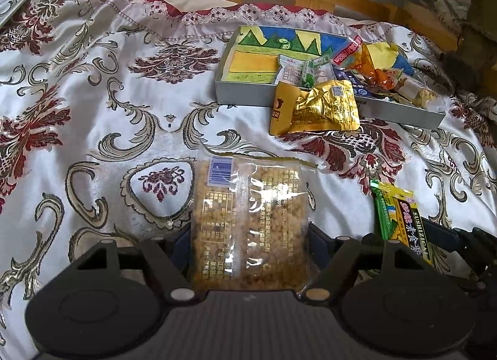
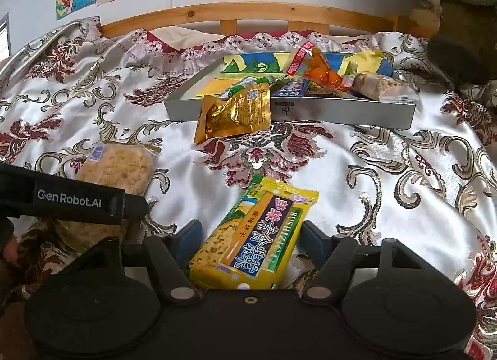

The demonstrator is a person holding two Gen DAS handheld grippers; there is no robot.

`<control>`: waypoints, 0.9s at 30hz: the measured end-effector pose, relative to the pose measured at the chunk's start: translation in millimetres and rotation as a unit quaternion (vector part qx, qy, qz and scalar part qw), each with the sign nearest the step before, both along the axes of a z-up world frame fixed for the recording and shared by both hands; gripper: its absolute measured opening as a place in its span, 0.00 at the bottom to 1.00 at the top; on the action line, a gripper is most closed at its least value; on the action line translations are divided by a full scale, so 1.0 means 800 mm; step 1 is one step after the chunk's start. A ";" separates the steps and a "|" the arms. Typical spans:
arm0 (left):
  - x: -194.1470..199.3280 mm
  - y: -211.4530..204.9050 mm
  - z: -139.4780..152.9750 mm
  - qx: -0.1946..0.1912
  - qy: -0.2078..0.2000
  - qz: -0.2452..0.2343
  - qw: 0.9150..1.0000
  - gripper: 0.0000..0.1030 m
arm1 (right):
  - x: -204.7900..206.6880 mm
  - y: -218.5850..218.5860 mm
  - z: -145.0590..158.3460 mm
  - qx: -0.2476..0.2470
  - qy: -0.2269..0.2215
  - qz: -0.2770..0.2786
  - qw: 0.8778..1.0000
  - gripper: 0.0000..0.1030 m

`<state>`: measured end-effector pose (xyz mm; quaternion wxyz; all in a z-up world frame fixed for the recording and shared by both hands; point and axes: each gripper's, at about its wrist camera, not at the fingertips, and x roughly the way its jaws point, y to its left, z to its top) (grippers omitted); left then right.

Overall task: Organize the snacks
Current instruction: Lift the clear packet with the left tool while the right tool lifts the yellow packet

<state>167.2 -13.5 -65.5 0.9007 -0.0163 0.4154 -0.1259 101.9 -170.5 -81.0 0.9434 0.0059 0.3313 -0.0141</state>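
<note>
Patterned bedspread (image 1: 93,96) under everything — the box (image 2: 310,110) of snacks sits ahead, well apart. Left gripper (image 1: 250,254) is closed on the clear rice-cake pack (image 1: 248,220), right gripper (image 2: 248,245) on the yellow packet (image 2: 257,235); both packs point lengthwise toward the box, the right one nearer, I judge.

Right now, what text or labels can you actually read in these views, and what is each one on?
"GenRobot.AI": on the left gripper arm, right wrist view.
"SUSHIZIGAI": on the yellow snack packet between the right gripper fingers.
Red-strip digits on the orange snack bag: blurred.
Clear puffed-rice packet, gold pouch: print too small.
</note>
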 end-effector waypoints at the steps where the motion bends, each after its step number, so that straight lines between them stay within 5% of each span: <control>1: 0.000 0.000 0.000 0.001 -0.001 0.000 1.000 0.75 | 0.000 0.000 0.000 -0.001 -0.001 -0.001 1.000 0.62; 21: -0.020 -0.008 0.018 -0.004 -0.029 0.000 1.000 0.74 | -0.021 0.032 0.010 -0.073 -0.041 0.056 0.995 0.51; 27: -0.019 -0.007 0.015 -0.005 -0.024 0.000 1.000 0.74 | -0.014 0.019 0.005 -0.049 -0.015 0.038 0.998 0.65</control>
